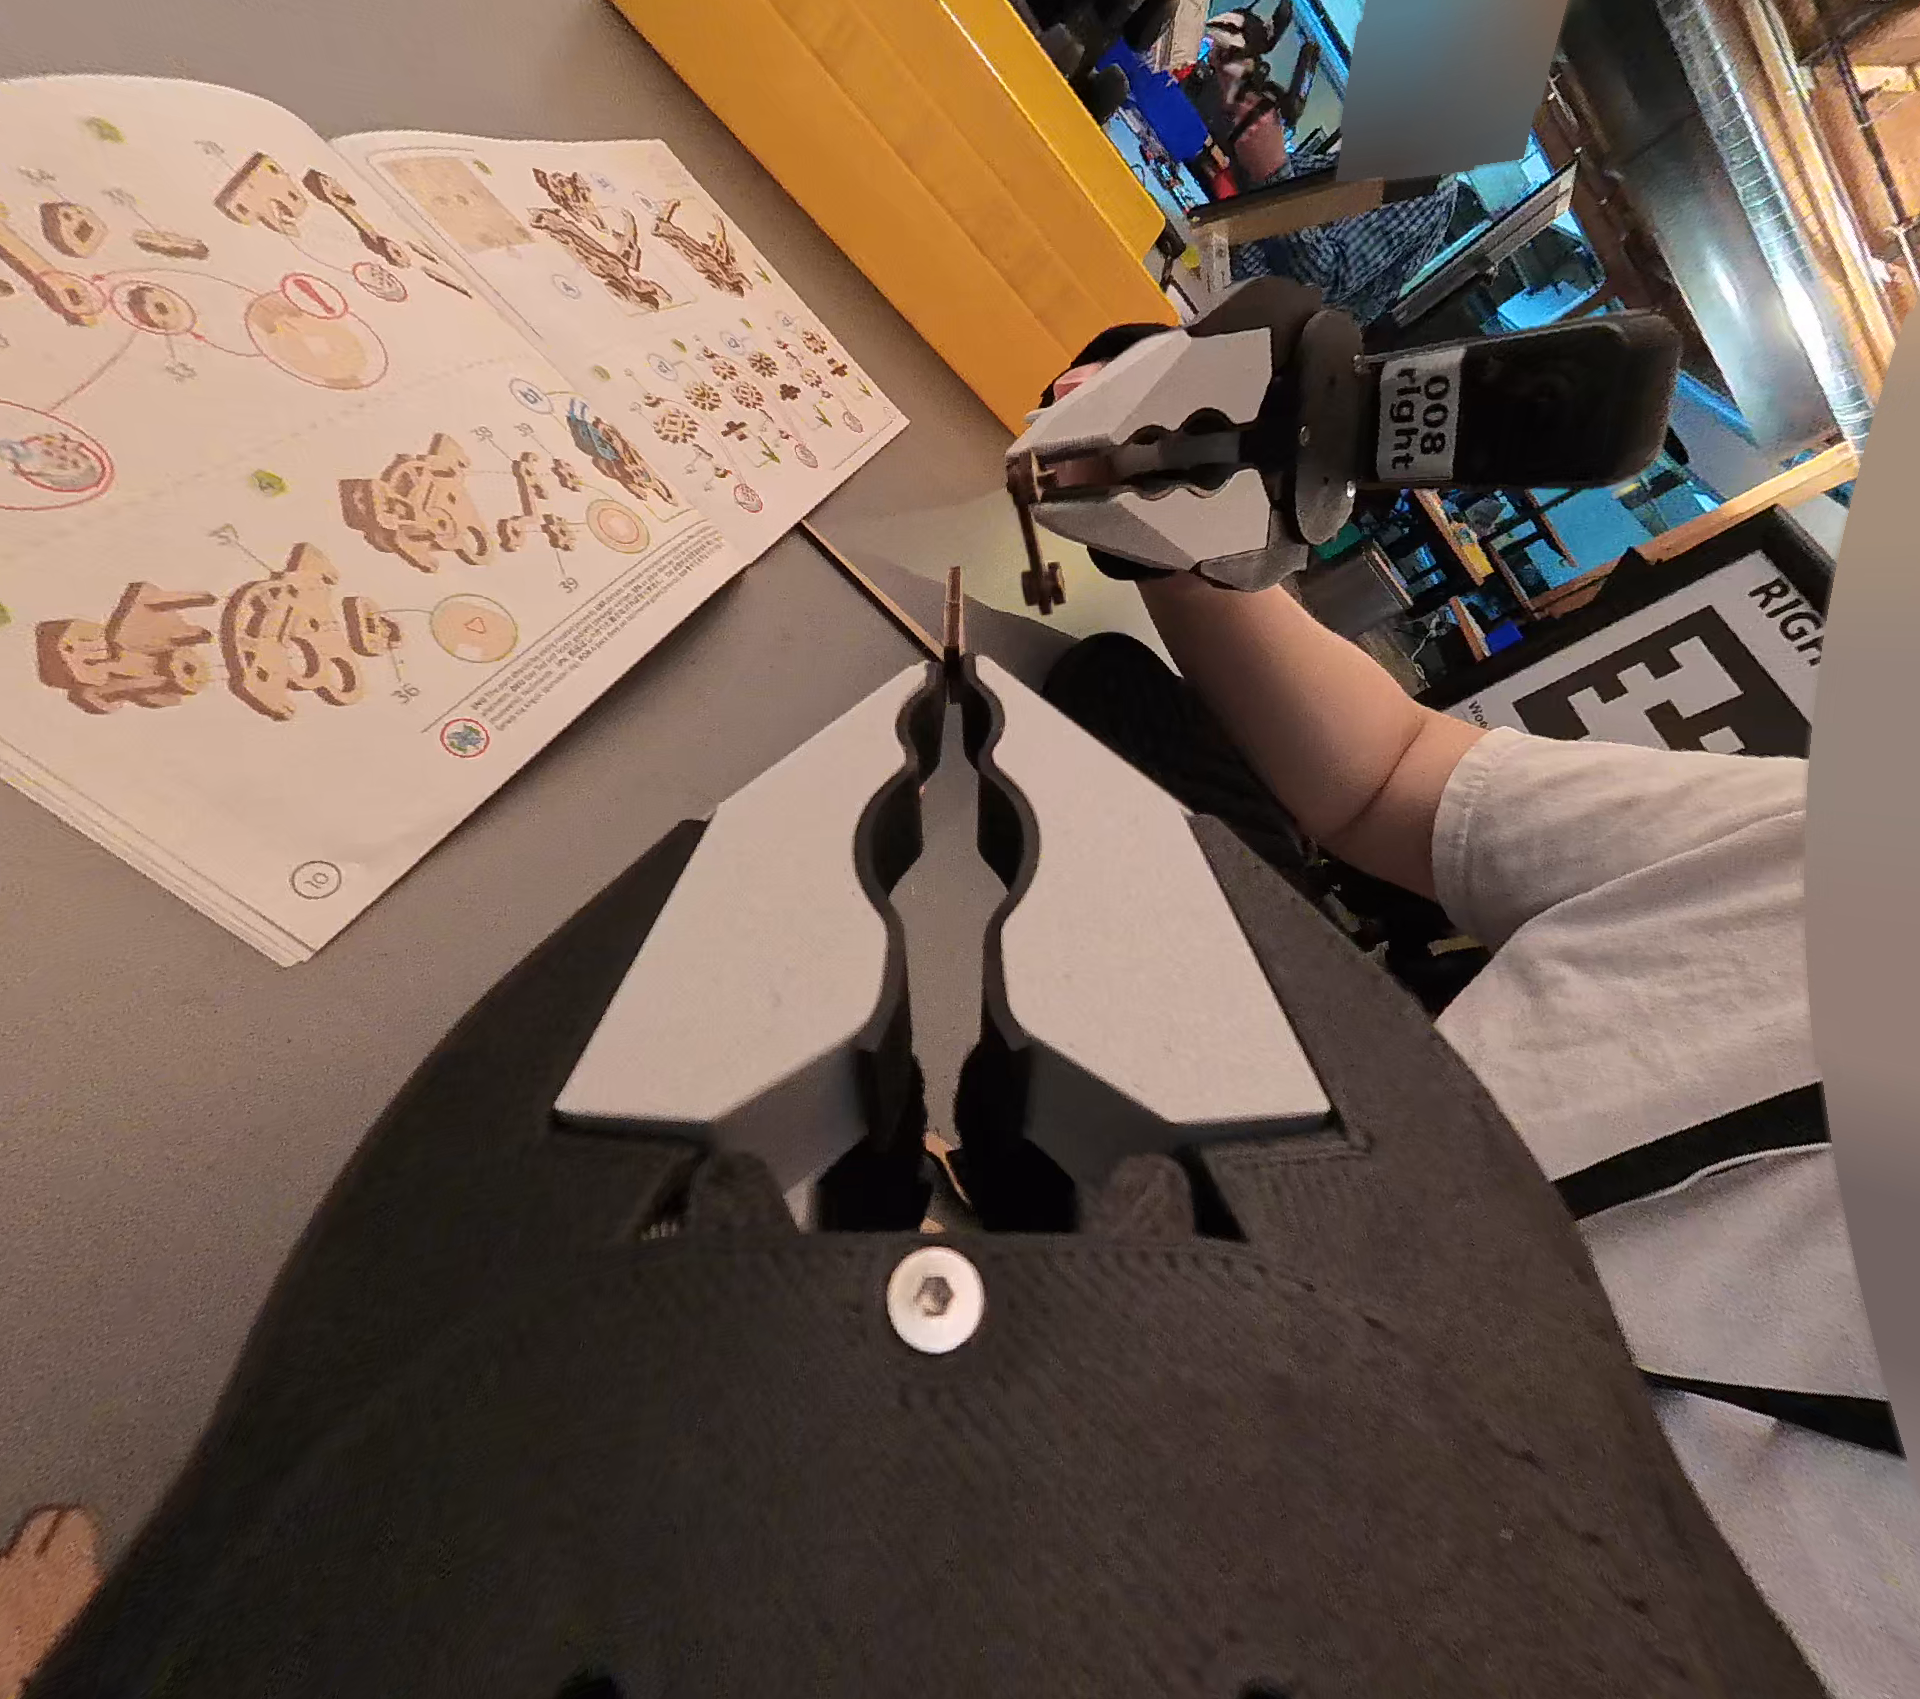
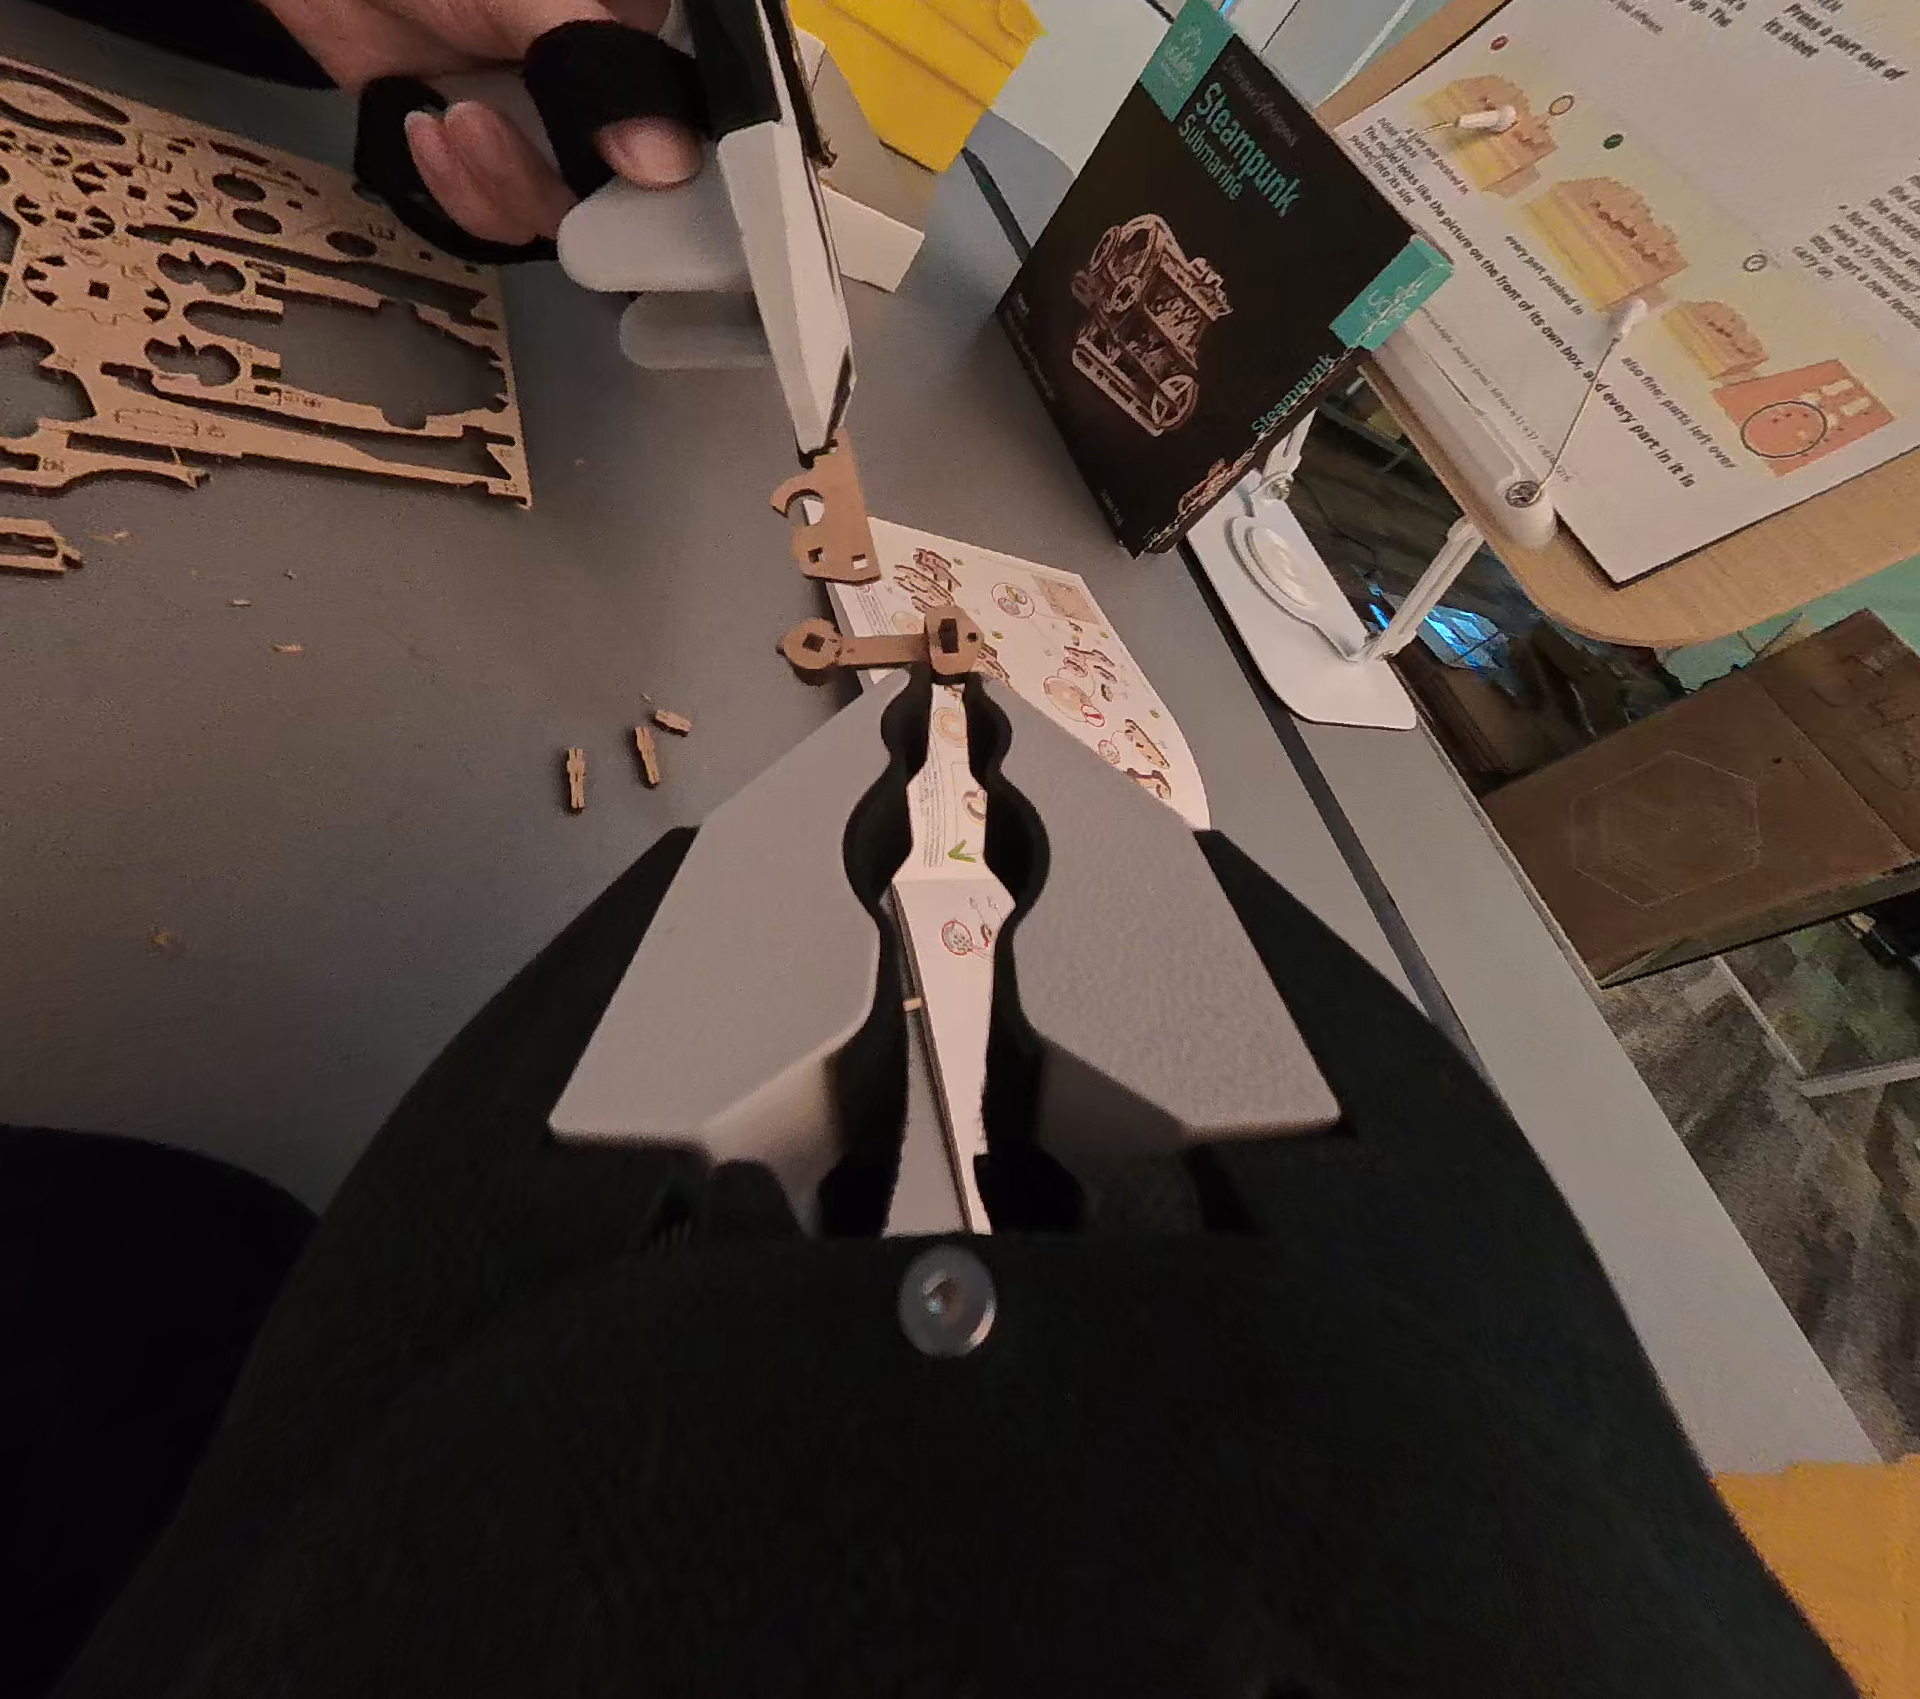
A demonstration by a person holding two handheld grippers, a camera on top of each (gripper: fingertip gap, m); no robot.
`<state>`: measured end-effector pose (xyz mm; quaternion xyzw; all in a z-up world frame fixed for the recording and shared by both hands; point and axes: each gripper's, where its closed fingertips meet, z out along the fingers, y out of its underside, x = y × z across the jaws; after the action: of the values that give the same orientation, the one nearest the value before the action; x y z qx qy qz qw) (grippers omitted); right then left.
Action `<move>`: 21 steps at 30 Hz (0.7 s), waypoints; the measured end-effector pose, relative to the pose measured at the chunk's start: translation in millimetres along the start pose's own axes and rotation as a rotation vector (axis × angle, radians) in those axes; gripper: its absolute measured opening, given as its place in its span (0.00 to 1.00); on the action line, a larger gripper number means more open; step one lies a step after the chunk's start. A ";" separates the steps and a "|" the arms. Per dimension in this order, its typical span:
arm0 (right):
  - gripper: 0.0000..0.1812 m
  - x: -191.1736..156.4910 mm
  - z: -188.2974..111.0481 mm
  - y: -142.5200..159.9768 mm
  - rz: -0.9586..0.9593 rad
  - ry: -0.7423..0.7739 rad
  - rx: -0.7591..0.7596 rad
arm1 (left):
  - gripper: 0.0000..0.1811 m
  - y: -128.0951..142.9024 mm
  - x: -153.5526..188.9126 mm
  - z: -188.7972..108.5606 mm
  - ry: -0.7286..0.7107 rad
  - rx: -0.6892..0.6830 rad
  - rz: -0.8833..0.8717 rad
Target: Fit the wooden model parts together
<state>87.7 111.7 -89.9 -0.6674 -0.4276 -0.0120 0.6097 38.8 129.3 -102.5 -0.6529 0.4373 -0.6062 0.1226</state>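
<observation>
plywood, pale tan and laser-cut with dark scorched edges, made up both small parts held in the air above the matte grey table (image 2: 312,870). the left gripper (image 1: 953,662), with smooth grey faceted fingers set in a rough black printed body, had its jaws pressed together on a flat bracket-shaped wooden plate (image 2: 831,522) with a round notch and small square holes; from its own camera the plate showed only edge-on as a thin sliver. the right gripper (image 2: 943,681) pinched with nearly closed jaws a slim wooden lever with a square-holed round end (image 2: 868,647), which carried a small block at the gripped end. the two parts hung just beside each other, not touching, over an open white instruction booklet with printed model drawings (image 1: 416,444). a tan plywood sheet full of empty cut-outs (image 2: 239,299) lay flat on the table to the left, with three tiny loose wooden pegs (image 2: 623,756) nearby. a black and teal cardboard kit box (image 2: 1195,278) stood upright near the table's edge, and a glossy yellow plastic bin (image 1: 883,49) sat beyond the booklet.
</observation>
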 end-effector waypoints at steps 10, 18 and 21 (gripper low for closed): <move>0.02 1.4 -3.4 -8.2 0.058 -0.015 0.063 | 0.00 -0.8 5.2 1.9 0.015 0.017 -0.046; 0.02 -4.0 -7.4 -36.2 0.165 -0.065 0.200 | 0.00 4.1 18.5 10.7 0.023 0.014 -0.086; 0.02 -9.6 -3.4 -33.7 0.154 -0.082 0.189 | 0.00 4.0 23.8 13.3 0.058 0.029 -0.140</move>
<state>63.6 99.8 -67.2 -0.6378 -0.3988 0.1027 0.6509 46.3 104.9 -92.1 -0.6623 0.3851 -0.6381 0.0765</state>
